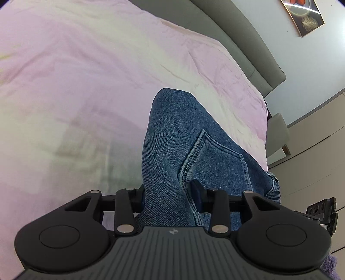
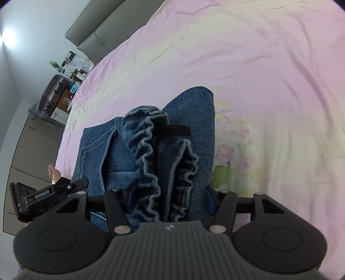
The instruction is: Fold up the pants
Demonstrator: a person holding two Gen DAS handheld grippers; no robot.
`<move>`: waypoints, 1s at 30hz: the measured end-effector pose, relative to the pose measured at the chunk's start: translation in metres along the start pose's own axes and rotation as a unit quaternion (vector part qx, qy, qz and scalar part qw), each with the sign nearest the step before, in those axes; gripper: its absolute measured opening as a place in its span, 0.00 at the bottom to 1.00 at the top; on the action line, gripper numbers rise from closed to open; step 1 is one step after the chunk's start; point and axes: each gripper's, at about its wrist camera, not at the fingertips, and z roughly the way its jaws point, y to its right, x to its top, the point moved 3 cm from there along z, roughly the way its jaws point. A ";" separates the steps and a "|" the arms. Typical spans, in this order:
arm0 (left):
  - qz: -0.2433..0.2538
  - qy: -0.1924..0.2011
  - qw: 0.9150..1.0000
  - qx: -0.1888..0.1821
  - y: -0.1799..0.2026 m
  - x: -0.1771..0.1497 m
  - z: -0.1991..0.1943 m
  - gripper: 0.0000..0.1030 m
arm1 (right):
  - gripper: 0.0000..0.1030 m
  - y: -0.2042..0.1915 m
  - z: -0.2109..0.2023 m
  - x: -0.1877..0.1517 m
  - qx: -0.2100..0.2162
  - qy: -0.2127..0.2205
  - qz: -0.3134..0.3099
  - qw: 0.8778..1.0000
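- My left gripper (image 1: 170, 200) is clamped on the blue denim pants (image 1: 172, 150); the cloth fills the gap between the two black fingers and bunches up over them.
- In the left wrist view the denim rises from the jaws as a rounded hump, with a stitched back pocket (image 1: 215, 159) on its right flank.
- My right gripper (image 2: 168, 202) is likewise clenched on the pants (image 2: 189, 120), here on the gathered elastic waistband (image 2: 148, 155), whose ruffled edges stand in two ridges between the fingers.
- A black strip (image 2: 172, 130) lies across the denim just beyond the waistband ruffles; what it is I cannot tell.
- The rest of the pants lies on the bed, a flat layer with a stitched pocket (image 2: 94, 150) spreading to the left of the right gripper.
- The bed is covered by a pale pink and cream bedspread (image 1: 86, 86), creased, with a faint floral print (image 2: 232, 150) near the denim in the right wrist view.
- A grey padded headboard (image 1: 237, 34) runs along the far edge of the bed; a framed picture (image 1: 304, 15) hangs on the wall above it.
- From the right wrist view, the left gripper's body (image 2: 43, 198) shows at the lower left, beside the denim, with a bare foot (image 2: 54, 172) on the floor just beyond it.
- Further off in that view stand a dark suitcase (image 2: 54, 94) and a cluttered side table (image 2: 73, 71).
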 end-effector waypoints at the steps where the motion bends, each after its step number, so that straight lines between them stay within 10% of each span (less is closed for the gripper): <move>1: 0.002 0.008 1.000 0.005 -0.004 0.007 -0.009 0.43 | 0.54 -0.009 0.005 0.002 0.006 0.001 -0.002 1.000; 15: 0.033 0.074 0.992 0.094 -0.077 0.090 -0.056 0.43 | 0.54 -0.094 0.134 0.001 0.081 0.005 0.035 0.996; 30: 0.008 0.028 0.996 0.086 -0.165 0.095 0.003 0.45 | 0.56 -0.098 0.229 0.002 0.015 -0.029 0.027 0.999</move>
